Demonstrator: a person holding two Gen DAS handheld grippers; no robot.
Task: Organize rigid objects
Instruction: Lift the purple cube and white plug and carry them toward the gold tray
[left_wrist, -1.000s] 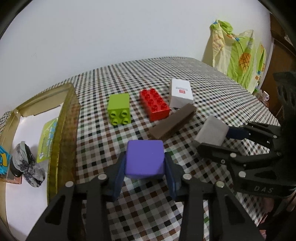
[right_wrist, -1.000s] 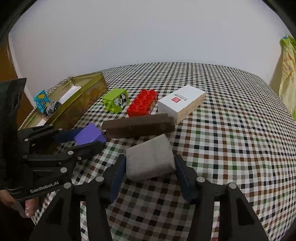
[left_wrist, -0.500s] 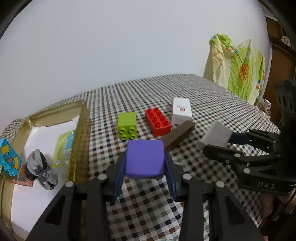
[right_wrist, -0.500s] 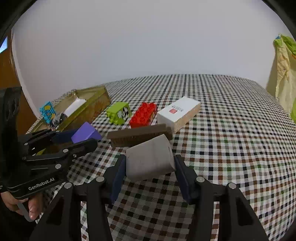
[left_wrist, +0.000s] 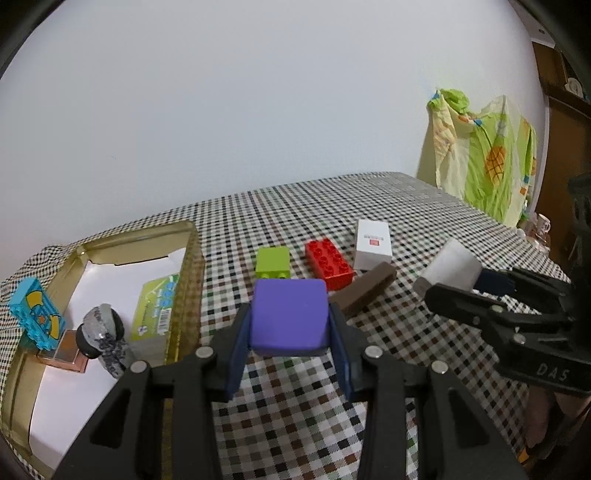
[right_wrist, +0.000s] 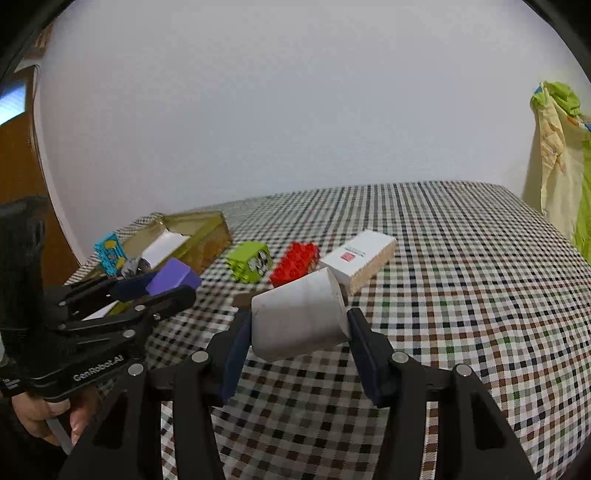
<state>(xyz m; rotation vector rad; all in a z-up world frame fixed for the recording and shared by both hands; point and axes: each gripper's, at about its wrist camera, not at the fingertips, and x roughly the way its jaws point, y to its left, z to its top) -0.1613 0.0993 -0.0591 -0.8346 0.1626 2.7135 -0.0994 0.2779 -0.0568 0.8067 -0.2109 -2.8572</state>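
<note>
Both grippers point slightly downward above the table (left_wrist: 424, 206), side by side, the left gripper (left_wrist: 289, 325) clamped on a purple block (left_wrist: 289, 319), the right gripper (right_wrist: 298, 328) clamped on a grey block (right_wrist: 299, 319), a hand (right_wrist: 44, 413) gripping the left one's handle.

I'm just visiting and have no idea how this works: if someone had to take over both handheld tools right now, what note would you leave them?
Left gripper: jaws shut on the purple block, held above the table.
Right gripper: jaws shut on the grey block, also lifted.
In the gold tin: a blue toy and a few small items.
On the checkered cloth: green brick, red brick, white box, brown bar.
Left to do, probably: put both held blocks away, then those four.
</note>
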